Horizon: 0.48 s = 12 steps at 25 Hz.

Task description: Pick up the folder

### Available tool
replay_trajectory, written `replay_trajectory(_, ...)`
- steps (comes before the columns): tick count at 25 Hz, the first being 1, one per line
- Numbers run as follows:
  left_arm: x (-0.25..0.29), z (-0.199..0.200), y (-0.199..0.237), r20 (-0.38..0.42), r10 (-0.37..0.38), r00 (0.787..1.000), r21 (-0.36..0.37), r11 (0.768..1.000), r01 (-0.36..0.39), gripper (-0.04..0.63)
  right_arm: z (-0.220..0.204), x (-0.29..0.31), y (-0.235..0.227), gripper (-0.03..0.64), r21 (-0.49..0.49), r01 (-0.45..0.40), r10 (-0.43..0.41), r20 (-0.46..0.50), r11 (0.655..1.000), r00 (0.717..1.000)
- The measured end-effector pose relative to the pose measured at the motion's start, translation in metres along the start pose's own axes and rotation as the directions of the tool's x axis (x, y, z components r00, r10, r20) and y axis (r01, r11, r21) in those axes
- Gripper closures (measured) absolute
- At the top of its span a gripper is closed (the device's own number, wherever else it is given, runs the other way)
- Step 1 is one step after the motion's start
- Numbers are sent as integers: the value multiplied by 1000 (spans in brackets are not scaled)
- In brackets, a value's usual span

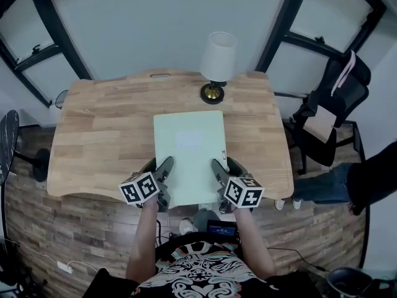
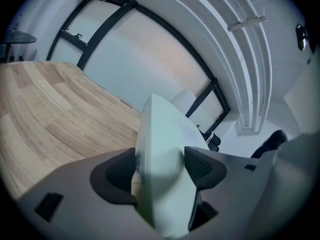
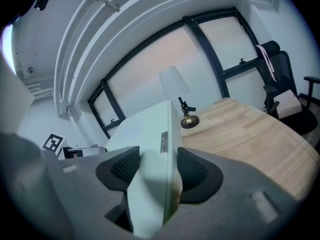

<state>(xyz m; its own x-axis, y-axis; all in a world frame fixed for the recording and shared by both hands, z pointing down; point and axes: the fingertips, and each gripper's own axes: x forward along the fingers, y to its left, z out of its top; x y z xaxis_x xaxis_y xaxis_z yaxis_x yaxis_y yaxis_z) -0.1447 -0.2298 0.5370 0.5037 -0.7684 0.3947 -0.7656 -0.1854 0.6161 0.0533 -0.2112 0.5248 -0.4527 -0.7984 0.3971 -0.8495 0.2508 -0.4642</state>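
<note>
Pale green folder [image 1: 189, 154] gripped at its near end: left long edge pinched in the left gripper [image 1: 159, 166], right long edge in the right gripper [image 1: 226, 166]. Long axis running straight ahead of both, toward a lamp [image 1: 217, 64]. Possibly lifted off the wooden table [image 1: 99, 135]. Bare wood outward of each gripper.

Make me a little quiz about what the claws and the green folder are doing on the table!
1. True or false: the left claw is shut on the pale green flat folder.
2. What stands on the light wooden table beyond the folder? A) a red mug B) a white-shaded lamp with a brass base C) a blue book
3. How many claws grip the folder, counting the right claw?
Key: 1 true; 2 B; 3 two.
</note>
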Motion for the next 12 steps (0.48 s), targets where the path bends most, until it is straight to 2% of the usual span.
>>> replay_trajectory(12, -17, 13, -18, 35, -33, 999, 22, 999, 32, 295, 15, -18, 15, 383, -14, -13, 14, 47, 1000, 999)
